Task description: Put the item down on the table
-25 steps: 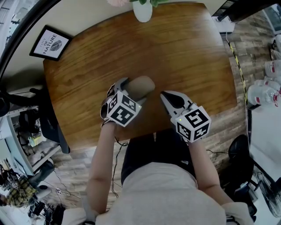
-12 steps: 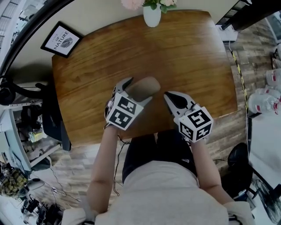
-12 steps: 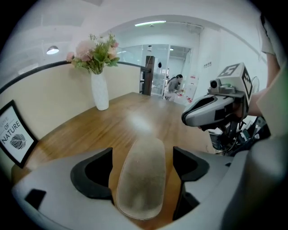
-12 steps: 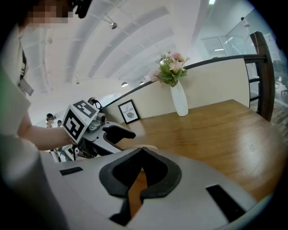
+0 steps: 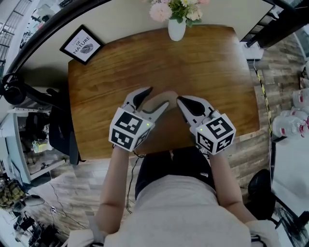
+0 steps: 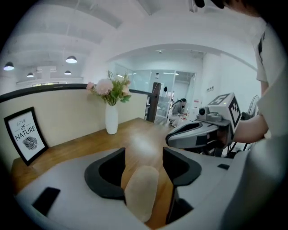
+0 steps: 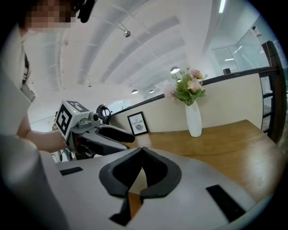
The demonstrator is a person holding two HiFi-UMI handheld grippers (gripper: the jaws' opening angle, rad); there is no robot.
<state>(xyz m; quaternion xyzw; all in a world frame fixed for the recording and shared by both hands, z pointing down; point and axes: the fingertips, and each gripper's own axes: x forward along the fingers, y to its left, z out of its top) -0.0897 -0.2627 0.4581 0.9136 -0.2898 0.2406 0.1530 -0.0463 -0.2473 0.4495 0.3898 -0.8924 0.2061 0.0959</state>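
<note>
- The left gripper (image 5: 157, 97) has its jaws spread. They have just been closing, yet the pads press on nothing.
- In the left gripper view, a beige oblong item (image 6: 141, 193) shows in the gap between these jaws, lower than the pads. Bare wood of the table (image 5: 217, 72) shows beyond it.
- In the head view, the item lies on the near middle of the table. One end points towards the person and the rounded far end leans to the right. The left gripper's two jaw tips stand over it, one on either side.
- The right gripper (image 7: 142, 152) has its jaws pressed together at the tips, with nothing pinched between them. It is just to the right of the item, with its tips close to the item's far end.
- Each gripper carries its marker cube at the near end, the left cube (image 5: 128, 129) and the right cube (image 5: 216, 133), both over the table's near edge.
- At the far edge of the table stands a white vase (image 5: 176, 30) holding pink and white flowers (image 5: 178, 9).
- A black-framed print (image 5: 83, 45) leans at the far left corner.
- The two grippers point away from the person and slightly towards each other.
</note>
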